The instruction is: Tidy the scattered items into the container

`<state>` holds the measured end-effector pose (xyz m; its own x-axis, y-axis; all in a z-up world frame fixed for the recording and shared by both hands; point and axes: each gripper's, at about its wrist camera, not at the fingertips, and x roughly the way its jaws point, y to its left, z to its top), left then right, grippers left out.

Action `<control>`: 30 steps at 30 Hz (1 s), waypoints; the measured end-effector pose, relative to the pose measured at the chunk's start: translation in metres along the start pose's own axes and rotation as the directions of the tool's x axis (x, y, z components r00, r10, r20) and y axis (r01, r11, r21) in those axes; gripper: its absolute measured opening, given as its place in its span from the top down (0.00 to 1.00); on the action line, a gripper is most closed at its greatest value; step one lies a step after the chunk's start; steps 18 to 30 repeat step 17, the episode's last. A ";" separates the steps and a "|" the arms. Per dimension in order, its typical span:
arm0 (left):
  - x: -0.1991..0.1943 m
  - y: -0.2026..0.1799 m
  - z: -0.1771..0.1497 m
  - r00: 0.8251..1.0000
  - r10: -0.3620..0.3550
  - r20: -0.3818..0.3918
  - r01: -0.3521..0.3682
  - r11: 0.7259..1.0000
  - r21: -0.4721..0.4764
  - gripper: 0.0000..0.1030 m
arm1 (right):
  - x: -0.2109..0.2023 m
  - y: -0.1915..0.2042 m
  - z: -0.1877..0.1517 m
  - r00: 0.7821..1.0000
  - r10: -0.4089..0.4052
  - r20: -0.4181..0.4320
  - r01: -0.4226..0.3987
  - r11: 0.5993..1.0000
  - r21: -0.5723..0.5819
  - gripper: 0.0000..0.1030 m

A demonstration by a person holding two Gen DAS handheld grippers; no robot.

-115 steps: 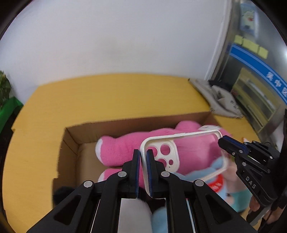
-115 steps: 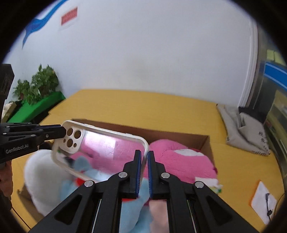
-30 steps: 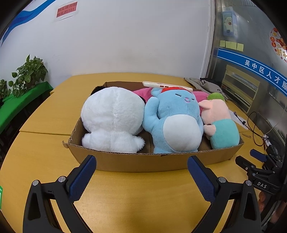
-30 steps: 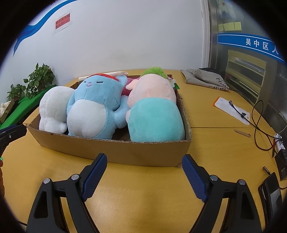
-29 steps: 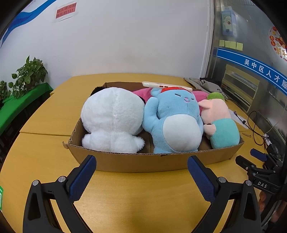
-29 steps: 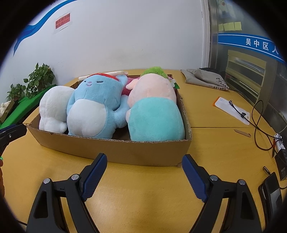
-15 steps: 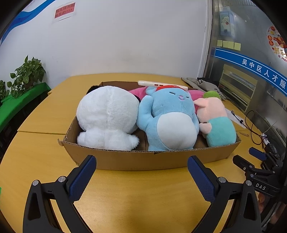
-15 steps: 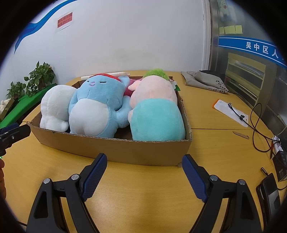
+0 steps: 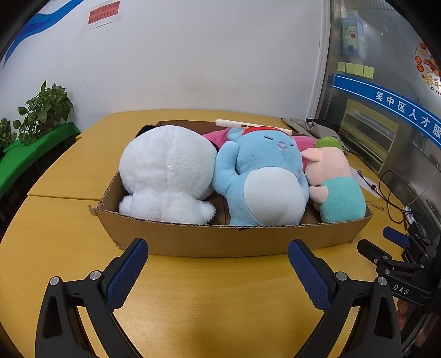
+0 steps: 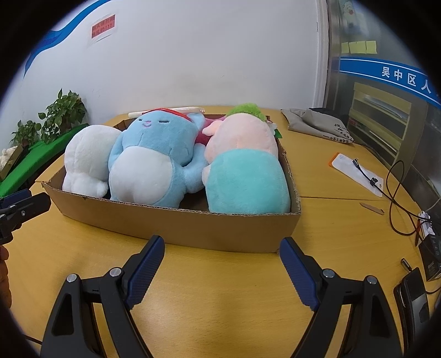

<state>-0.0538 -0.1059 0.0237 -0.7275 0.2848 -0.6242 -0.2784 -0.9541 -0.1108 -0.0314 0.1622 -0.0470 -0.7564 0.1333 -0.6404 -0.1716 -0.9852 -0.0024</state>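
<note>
A cardboard box fills the middle of the left wrist view on a yellow table. Packed inside it are a white plush at the left, a blue plush in the centre and a pink-and-teal plush at the right, with a pink plush behind them. A white phone case lies flat across the top of the toys at the back.

The left gripper hangs at the bottom of the frame, jaws spread wide and empty, just short of the box's near wall. The right gripper is likewise wide open and empty; seen at the lower right of the left view, its body reads "DAS".

A blue band at the right carries white characters "吴中区人才服". A red wall sign at the upper left is too blurred to read.
</note>
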 end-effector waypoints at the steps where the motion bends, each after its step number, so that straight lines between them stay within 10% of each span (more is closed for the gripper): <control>1: 0.000 0.000 0.000 1.000 0.004 0.002 -0.004 1.000 -0.006 0.00 | 0.000 0.000 0.000 1.000 0.000 0.000 0.000 1.000 0.000 0.17; 30: 0.005 -0.011 -0.008 0.999 -0.001 -0.051 0.003 1.000 0.030 0.00 | 0.000 0.005 0.000 1.000 0.002 -0.004 -0.002 1.000 -0.009 0.17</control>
